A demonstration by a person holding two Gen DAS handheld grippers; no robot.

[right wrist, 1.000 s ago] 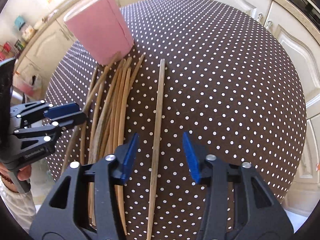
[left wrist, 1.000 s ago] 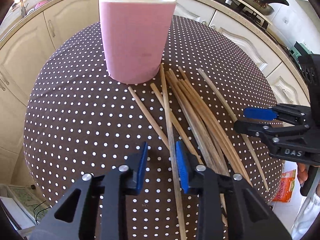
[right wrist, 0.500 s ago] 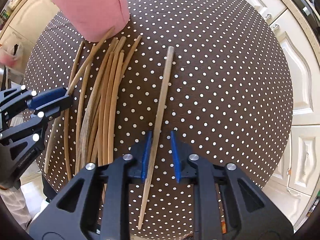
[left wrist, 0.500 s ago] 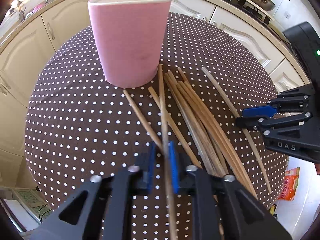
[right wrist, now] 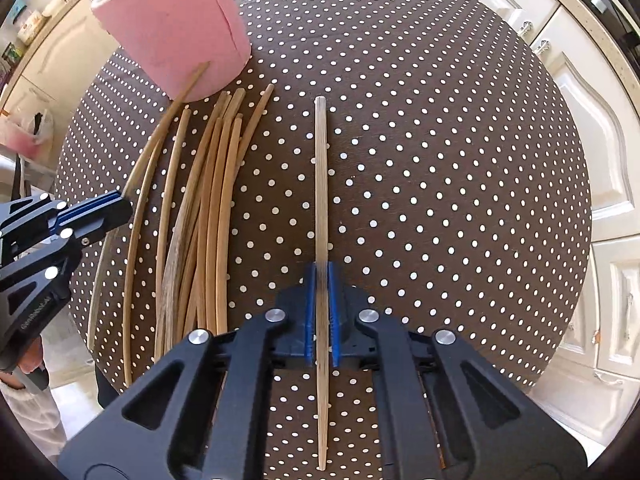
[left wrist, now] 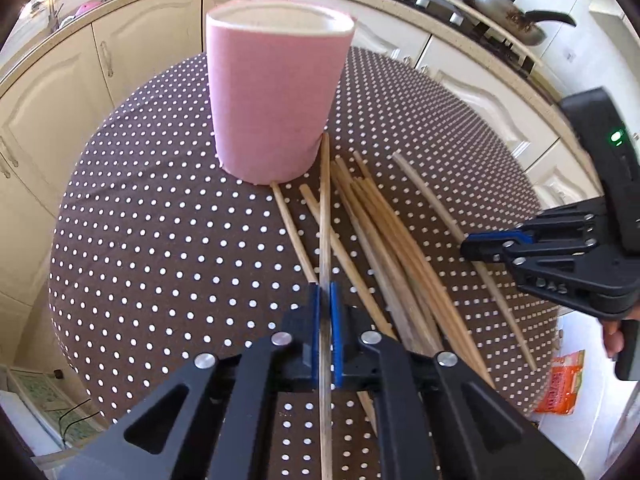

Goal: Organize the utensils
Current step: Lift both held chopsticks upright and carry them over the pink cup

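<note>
Round table under a brown white-dotted cloth (left wrist: 168,240), ringed by cream kitchen cabinets (left wrist: 52,92). Left gripper (left wrist: 325,304) clamped on one wooden chopstick (left wrist: 325,216): blue pads pressed to either side of the shaft, jaws having just closed onto it. That stick runs straight ahead from the pads, its far tip reaching the base of the pink cylindrical holder (left wrist: 276,96), which stands upright on the cloth directly in line with it. Right gripper (right wrist: 322,284) likewise clamped, pads tight on a separate pale chopstick (right wrist: 321,176) that lies alone on the cloth, apart from the rest; its jaws also have just closed. Between the two held sticks lies a loose heap of chopsticks (right wrist: 208,200), roughly parallel, several overlapping, their far ends fanned just short of the holder; one thin stick at the heap's left edge lies beside the left gripper's chopstick near the pads. In the left wrist view the right gripper sits low at the right edge, over the table rim, a hand partly visible below it. Beyond the table: a hob with a dark frying pan (left wrist: 508,8) on the counter, an orange packet (left wrist: 560,384) on the floor past the table's near-right edge.
</note>
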